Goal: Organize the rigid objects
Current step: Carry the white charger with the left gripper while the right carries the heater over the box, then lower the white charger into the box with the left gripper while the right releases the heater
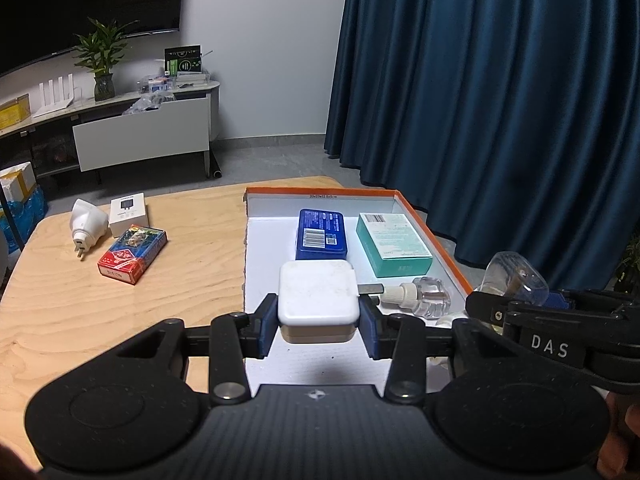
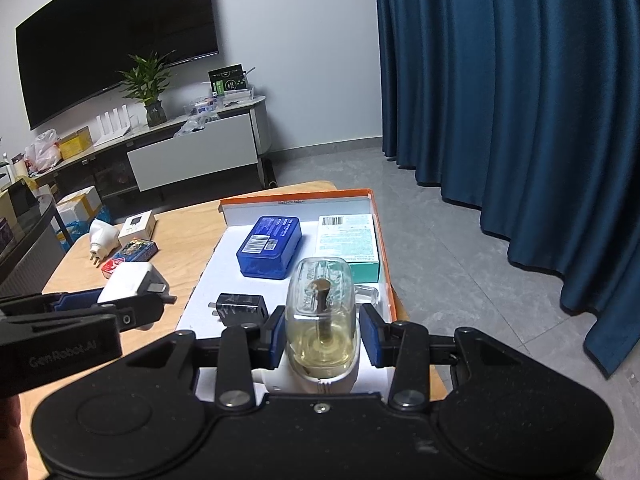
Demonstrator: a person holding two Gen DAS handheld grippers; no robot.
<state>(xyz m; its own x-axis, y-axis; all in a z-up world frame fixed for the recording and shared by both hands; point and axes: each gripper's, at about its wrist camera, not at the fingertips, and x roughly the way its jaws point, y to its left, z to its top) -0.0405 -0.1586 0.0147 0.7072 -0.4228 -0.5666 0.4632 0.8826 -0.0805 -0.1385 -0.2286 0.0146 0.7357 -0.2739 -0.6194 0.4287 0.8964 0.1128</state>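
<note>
My left gripper (image 1: 318,316) is shut on a white square charger (image 1: 316,294) and holds it over the near left part of the orange-rimmed white box (image 1: 434,236). My right gripper (image 2: 322,336) is shut on a clear liquid repellent bottle in a white base (image 2: 322,312), above the box's near right end. In the box lie a blue tin (image 1: 322,234), a teal carton (image 1: 394,244), a small clear bottle (image 1: 428,296) and a black charger (image 2: 242,308). The right gripper (image 1: 520,300) also shows in the left wrist view.
On the wooden table (image 1: 120,304), left of the box, lie a white plug adapter (image 1: 86,226), a small white box (image 1: 129,209) and a red and blue card pack (image 1: 132,254). Blue curtains hang right. A TV stand is behind.
</note>
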